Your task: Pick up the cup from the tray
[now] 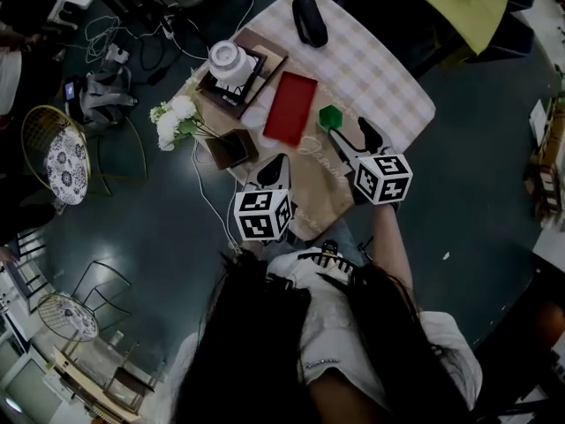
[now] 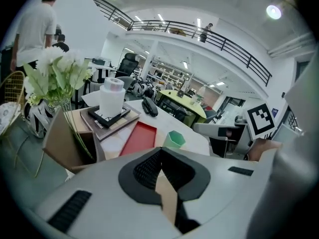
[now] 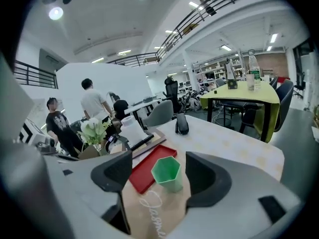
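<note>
A green six-sided cup stands upright on the brown mat, just right of the flat red tray. My right gripper is open, and the cup stands between its fingertips without touching either pad. My left gripper hovers over the mat's left side, shut with nothing in it. In the left gripper view the shut left gripper points toward the red tray and the cup. A white cylindrical container sits on a black square tray further back.
White flowers and a brown box stand at the table's left edge. A black oblong object lies at the far end of the checked tablecloth. A gold wire chair stands on the floor to the left.
</note>
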`<state>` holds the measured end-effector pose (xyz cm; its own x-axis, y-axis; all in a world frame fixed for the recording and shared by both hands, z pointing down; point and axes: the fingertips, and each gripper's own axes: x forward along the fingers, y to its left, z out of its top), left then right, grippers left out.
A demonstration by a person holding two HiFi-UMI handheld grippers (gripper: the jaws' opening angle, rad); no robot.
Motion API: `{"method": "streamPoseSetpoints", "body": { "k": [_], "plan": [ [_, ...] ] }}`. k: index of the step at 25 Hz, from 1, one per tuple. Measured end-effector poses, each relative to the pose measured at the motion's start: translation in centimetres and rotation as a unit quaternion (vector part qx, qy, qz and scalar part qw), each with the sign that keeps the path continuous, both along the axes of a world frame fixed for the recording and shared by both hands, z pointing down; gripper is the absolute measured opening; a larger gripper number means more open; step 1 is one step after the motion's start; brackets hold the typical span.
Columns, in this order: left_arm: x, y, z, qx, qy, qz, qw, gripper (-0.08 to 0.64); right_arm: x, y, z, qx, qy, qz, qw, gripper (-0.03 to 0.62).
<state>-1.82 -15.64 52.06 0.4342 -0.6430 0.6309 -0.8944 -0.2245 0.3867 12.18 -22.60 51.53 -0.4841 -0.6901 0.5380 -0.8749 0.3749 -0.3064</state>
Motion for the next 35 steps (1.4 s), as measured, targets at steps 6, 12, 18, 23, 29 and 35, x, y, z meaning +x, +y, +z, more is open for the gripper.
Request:
{"method": "streamPoseSetpoints", "body": {
  "k": [6,12,18,23,29,35],
  "plan": [
    [0.9,0.7,-1.9,0.028,0.004,0.014,0.9995,0.008,-0.3,3.3,-1.4,0.011,-0.016,0.026,0.999,0.190],
    [0.8,1.8,-4.2,0.063,-0.010,0.014,0.9979,0.009,-1.0,6.5,-3.4,0.033,-0.015,0.036,0.999,0.099],
    [0.6,3.8,-5.7,0.082,0.002,0.017,0.9965,0.008,-1.1,9.6,-4.9,0.050,0.004,0.052,0.997,0.019],
    [0.2,5.9,-6.6,0.092,0.004,0.025,0.9955,0.008,-1.8,11.9,-5.4,0.054,0.023,0.065,0.996,0.011],
    [-0.3,7.1,-7.0,0.097,0.012,0.028,0.9949,0.008,-2.6,13.4,-5.9,0.061,0.062,0.062,0.994,0.011],
    [-0.9,7.8,-7.7,0.104,0.016,0.031,0.9940,0.008,-3.7,14.3,-6.1,0.063,0.082,0.056,0.993,0.010]
  ]
}}
